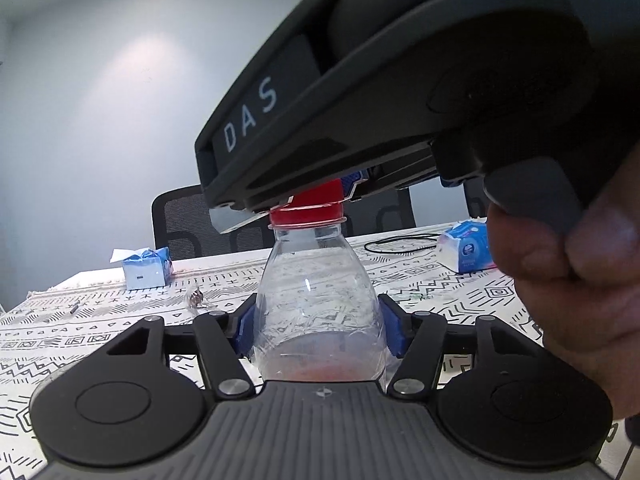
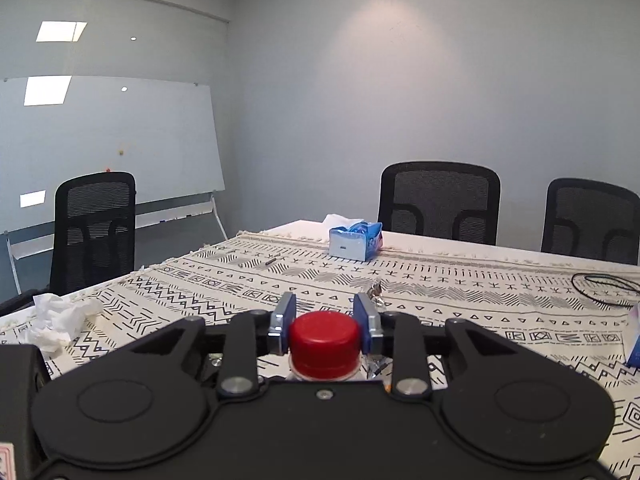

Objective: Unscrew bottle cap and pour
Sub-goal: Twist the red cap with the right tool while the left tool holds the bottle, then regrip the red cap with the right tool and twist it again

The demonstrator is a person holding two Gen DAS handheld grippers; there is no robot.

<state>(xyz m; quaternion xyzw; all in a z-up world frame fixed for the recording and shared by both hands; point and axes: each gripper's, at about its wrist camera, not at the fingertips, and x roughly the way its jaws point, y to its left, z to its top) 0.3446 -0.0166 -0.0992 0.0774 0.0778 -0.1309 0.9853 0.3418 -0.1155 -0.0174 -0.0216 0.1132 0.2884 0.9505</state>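
Note:
A clear plastic bottle (image 1: 316, 292) with a little reddish liquid at its bottom stands upright, and my left gripper (image 1: 318, 326) is shut on its body with the blue pads pressing both sides. Its red cap (image 1: 308, 210) sits on the neck. From above, my right gripper (image 2: 325, 322) is shut on the red cap (image 2: 324, 346), one blue pad on each side. In the left wrist view the right gripper's black body fills the upper right, held by a person's hand (image 1: 572, 280).
A patterned cloth (image 2: 440, 296) covers the table. On it lie a blue tissue pack (image 2: 355, 242), a second pack (image 1: 466, 250), crumpled white paper (image 2: 56, 320) at the left edge and a black cable (image 2: 604, 286). Black chairs (image 2: 438, 204) stand behind; a whiteboard (image 2: 108, 140) leans left.

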